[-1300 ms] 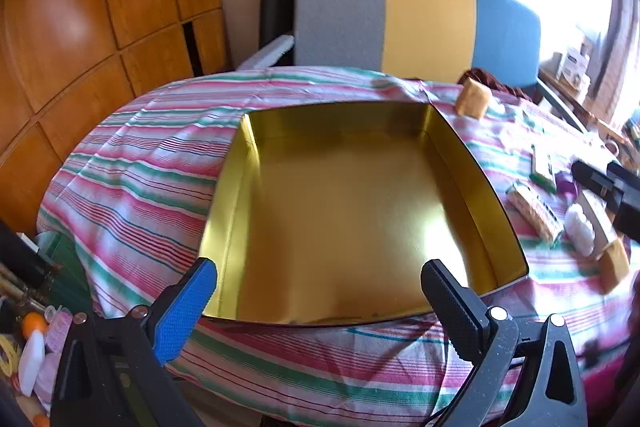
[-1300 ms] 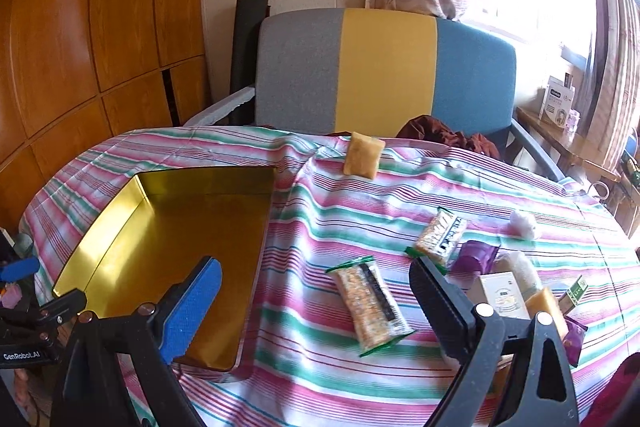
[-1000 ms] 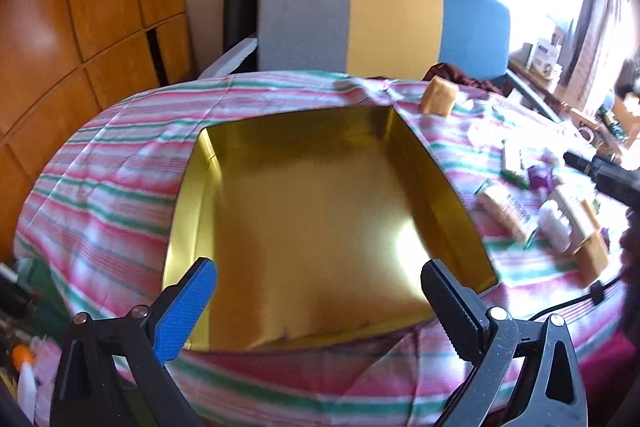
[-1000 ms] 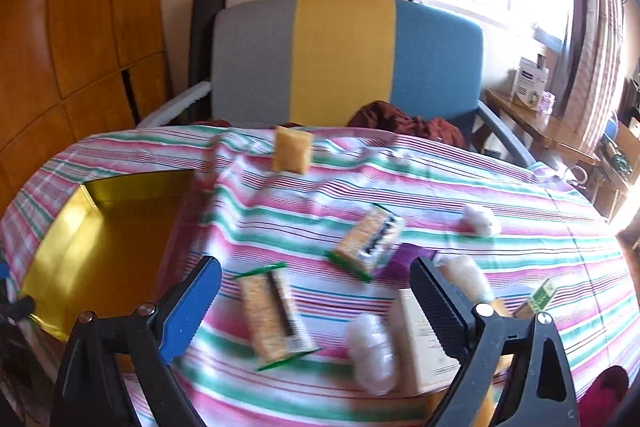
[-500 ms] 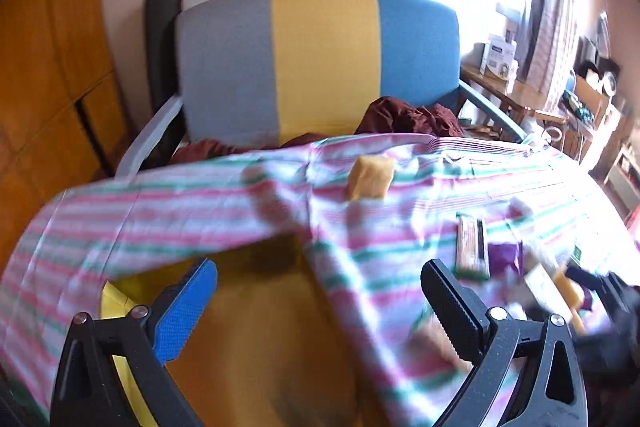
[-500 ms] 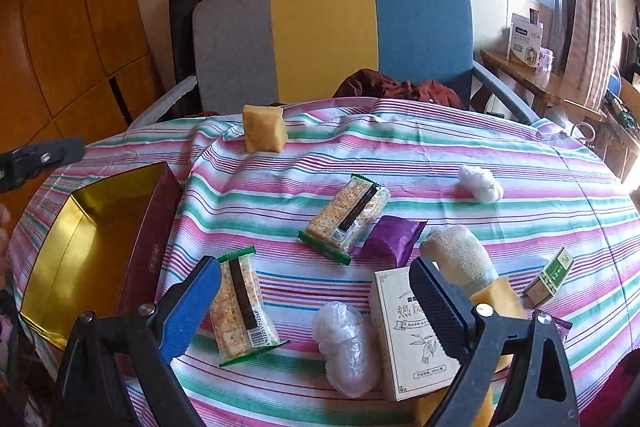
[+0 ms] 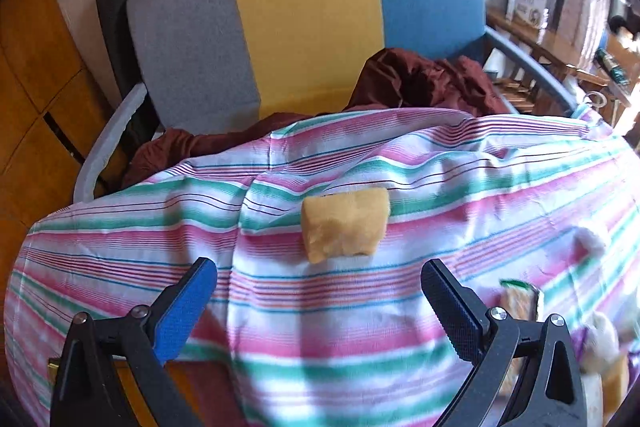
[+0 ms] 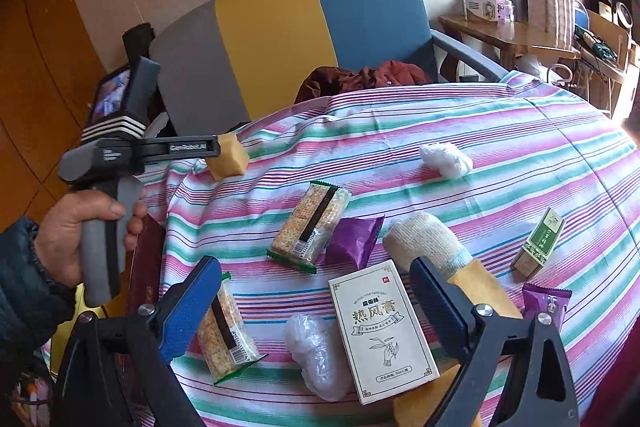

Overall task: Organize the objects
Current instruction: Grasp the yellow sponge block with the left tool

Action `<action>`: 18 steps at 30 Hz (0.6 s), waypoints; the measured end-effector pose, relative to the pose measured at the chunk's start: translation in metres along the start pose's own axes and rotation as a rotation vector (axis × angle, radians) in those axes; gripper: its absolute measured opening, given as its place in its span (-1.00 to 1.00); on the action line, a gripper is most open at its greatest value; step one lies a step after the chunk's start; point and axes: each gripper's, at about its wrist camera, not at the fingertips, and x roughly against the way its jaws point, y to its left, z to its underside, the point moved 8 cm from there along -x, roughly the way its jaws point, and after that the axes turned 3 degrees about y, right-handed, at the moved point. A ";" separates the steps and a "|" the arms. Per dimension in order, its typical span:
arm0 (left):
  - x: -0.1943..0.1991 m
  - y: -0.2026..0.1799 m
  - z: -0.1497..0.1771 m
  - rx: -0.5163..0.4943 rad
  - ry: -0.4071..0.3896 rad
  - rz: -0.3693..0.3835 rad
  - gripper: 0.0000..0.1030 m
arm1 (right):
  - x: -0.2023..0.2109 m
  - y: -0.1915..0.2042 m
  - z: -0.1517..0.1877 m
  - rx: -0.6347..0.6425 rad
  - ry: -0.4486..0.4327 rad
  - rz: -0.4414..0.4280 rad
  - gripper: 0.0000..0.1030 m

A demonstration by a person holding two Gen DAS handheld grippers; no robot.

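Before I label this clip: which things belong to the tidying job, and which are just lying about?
Job:
yellow sponge
cracker packs
white box
purple packet
green box
left hand-held gripper, open

Lying about:
striped chair
maroon cloth

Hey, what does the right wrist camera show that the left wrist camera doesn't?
Only the right wrist view shows the left gripper from outside, held in the person's hand, plus the white box, the green box and a purple packet. Only the left wrist view shows the yellow sponge ahead between open fingers. Both show the striped tablecloth and the tricolour chair.
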 end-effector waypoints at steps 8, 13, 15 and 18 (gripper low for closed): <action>-0.046 -0.010 -0.018 0.015 0.059 0.013 0.04 | -0.004 -0.005 -0.001 -0.023 0.009 -0.007 0.88; -0.017 -0.007 -0.005 0.026 -0.006 0.083 0.01 | -0.001 -0.013 -0.003 -0.039 -0.008 0.008 0.87; 0.002 -0.004 0.005 0.003 -0.035 0.091 0.01 | -0.001 -0.013 -0.002 -0.035 -0.007 0.006 0.86; 0.036 0.004 0.029 -0.016 -0.064 0.127 0.01 | -0.004 -0.001 0.001 0.004 0.010 -0.028 0.85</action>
